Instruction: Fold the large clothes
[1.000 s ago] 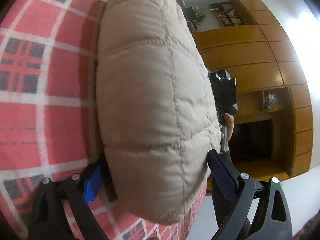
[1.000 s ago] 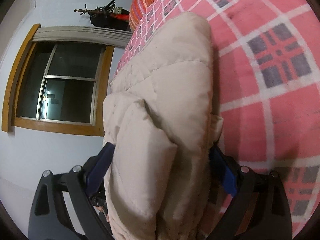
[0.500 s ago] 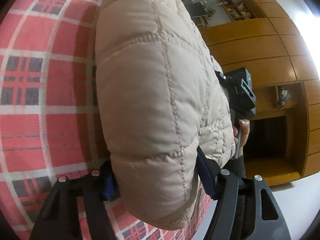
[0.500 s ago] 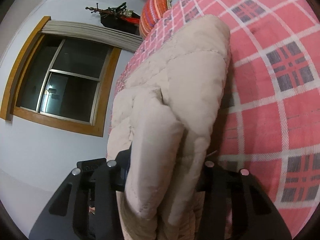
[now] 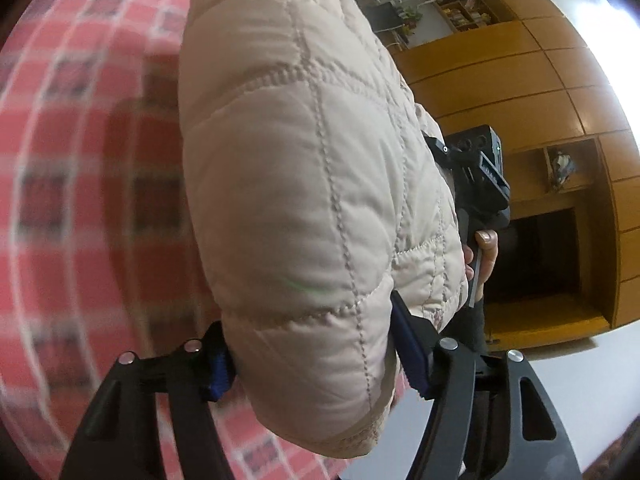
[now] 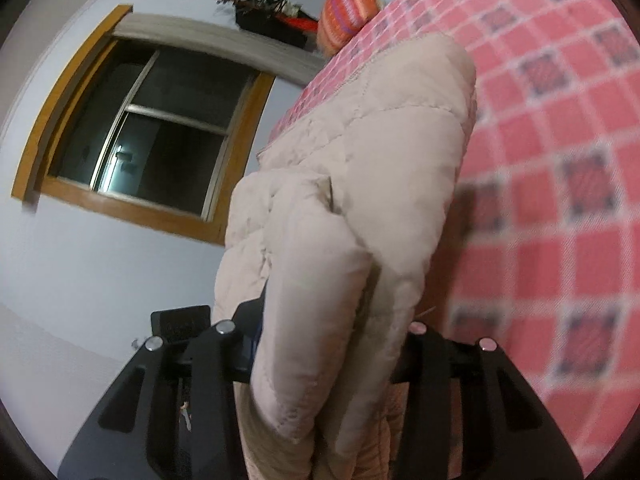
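Underneath everything is a bed with a red checked blanket [image 5: 76,208], and it looks blurry in both views. Over it hangs a puffy beige jacket [image 5: 296,200], held up off the blanket.

From the left wrist, you can see a wall of wooden cupboards [image 5: 520,76] and a dark opening low down. That view also shows the other gripper's black body and a hand [image 5: 486,252] holding it, just past the jacket's edge. The left gripper [image 5: 316,356] has its blue-padded jaws pinching a thick fold of the jacket.

From the right wrist, you see other things: a dark window [image 6: 144,136] with a wooden frame, a pale wall, and a striped orange pillow [image 6: 348,8] at the far end of the bed. The right gripper [image 6: 328,360] pinches the jacket [image 6: 360,184] between its jaws too.
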Demonstrator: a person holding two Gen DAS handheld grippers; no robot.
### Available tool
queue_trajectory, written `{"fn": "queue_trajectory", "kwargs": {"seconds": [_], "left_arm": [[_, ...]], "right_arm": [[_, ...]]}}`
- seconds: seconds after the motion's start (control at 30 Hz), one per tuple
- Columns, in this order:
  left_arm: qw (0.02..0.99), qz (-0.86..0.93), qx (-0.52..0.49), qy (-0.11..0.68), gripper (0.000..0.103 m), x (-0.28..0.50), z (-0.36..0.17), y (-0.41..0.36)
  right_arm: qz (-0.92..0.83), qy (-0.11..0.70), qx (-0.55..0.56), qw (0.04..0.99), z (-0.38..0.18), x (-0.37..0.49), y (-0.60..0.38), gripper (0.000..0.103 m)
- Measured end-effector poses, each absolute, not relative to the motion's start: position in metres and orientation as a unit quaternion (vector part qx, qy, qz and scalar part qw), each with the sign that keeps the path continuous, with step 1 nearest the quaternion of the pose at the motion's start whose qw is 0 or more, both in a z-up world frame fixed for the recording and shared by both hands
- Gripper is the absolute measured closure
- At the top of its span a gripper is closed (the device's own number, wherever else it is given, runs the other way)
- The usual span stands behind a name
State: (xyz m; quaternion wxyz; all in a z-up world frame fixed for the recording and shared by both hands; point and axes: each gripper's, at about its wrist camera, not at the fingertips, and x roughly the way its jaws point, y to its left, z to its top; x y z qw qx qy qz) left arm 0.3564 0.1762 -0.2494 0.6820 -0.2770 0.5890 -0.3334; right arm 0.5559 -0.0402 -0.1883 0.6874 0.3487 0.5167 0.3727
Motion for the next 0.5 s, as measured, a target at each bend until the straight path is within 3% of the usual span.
{"fn": "queue_trajectory", "kwargs": {"seconds": [0.4,0.5], "left_arm": [[0.668,-0.317,-0.314,0.596,0.034,0.263,-0.306,0.244],[0.665,-0.317,-0.321,0.595,0.024,0.268,-0.316,0.242]], "right_arm": [[0.375,0.566,0.352,0.644,-0.245,0.469,0.035,0.061],[0.357,0.573,0.355,0.647,-0.259,0.472,0.035,0.046]]}}
